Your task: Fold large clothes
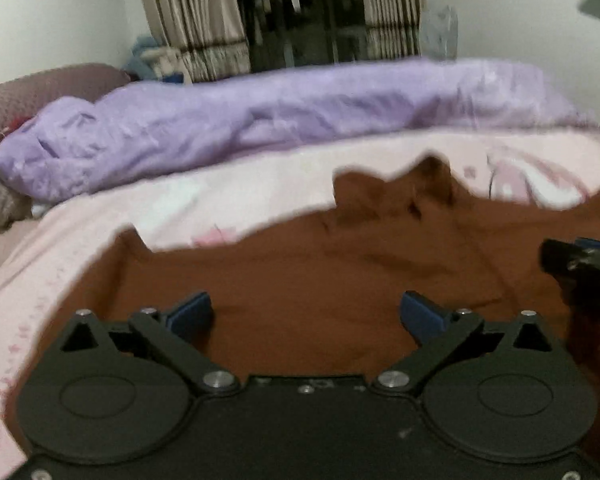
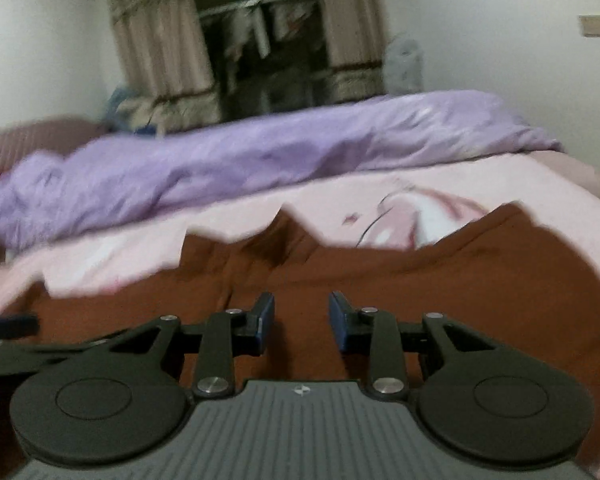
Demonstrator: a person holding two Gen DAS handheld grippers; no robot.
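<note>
While both grippers hover low over the bed, nothing is held. At far left, a mauve pillow [image 1: 52, 84] lies at the head of the bed, with a rumpled lilac quilt [image 1: 260, 108] stretching across the far side and a pink sheet [image 1: 80, 232] nearer. The brown garment [image 1: 340, 264], the thing to be folded, lies spread on that sheet directly beneath the tools, its far edge ragged and bunched into peaks. The left gripper [image 1: 306, 314] has its jaws spread wide, with only cloth showing below the gap and no fabric between the blue pads [image 1: 190, 314]. To its right, the right gripper [image 2: 302, 320] has its jaws partly apart, likewise with nothing pinched.

Probable hazards: with the far edge rucked, a fold begun now may be crooked or trap wrinkles. A low pinch could gather the pink sheet together with the garment, dragging the bedding. The narrower right opening may catch only one layer, or miss a thick hem. Both views are blurred, so the garment's corners cannot be placed confidently.
</note>
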